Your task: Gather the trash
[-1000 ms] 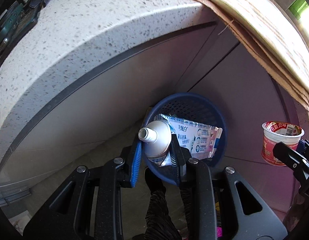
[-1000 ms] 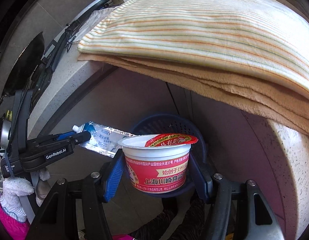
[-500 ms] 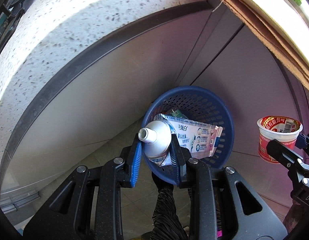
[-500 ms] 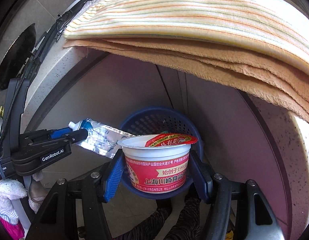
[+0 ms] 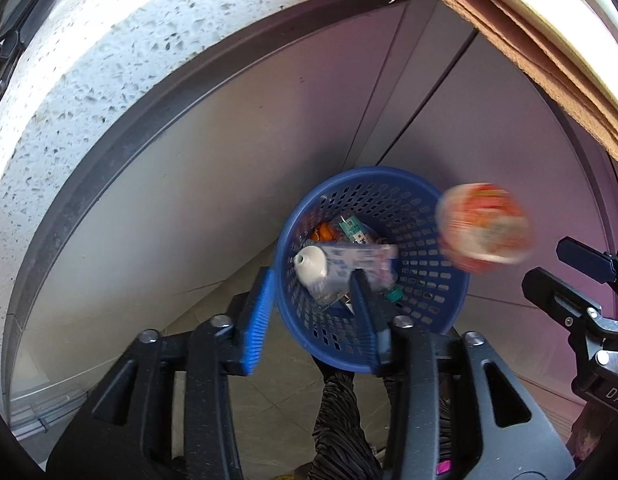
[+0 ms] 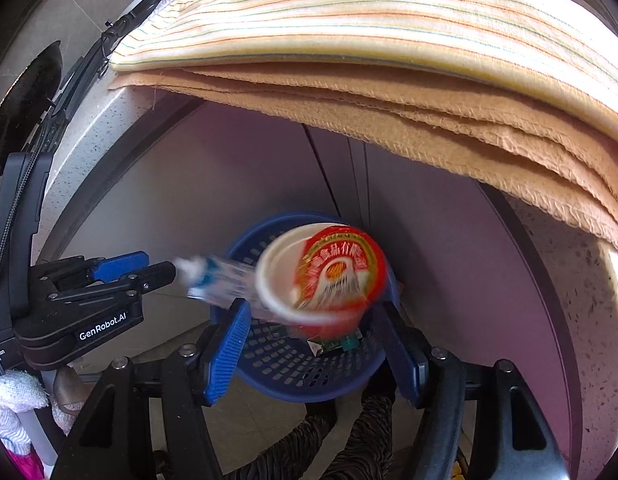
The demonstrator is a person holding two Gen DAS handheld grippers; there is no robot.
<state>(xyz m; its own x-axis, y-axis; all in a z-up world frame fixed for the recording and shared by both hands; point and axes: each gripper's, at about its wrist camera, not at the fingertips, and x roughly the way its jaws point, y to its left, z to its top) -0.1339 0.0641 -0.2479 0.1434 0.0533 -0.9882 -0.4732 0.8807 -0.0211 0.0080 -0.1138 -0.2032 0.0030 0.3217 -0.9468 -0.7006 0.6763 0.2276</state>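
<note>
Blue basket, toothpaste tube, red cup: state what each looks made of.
Blue basket: moulded plastic, judging by its even perforated wall and smooth rim.
Toothpaste tube: apparently foil laminate, crinkled and shiny, with a white plastic neck; motion-blurred.
Red cup: probably thin plastic, with a printed foil-like lid partly peeled; blurred.

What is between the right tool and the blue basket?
A red-and-white cup, motion-blurred, is loose in the gap of the open right tool, just above the blue basket. The right wrist view shows it best.
</note>
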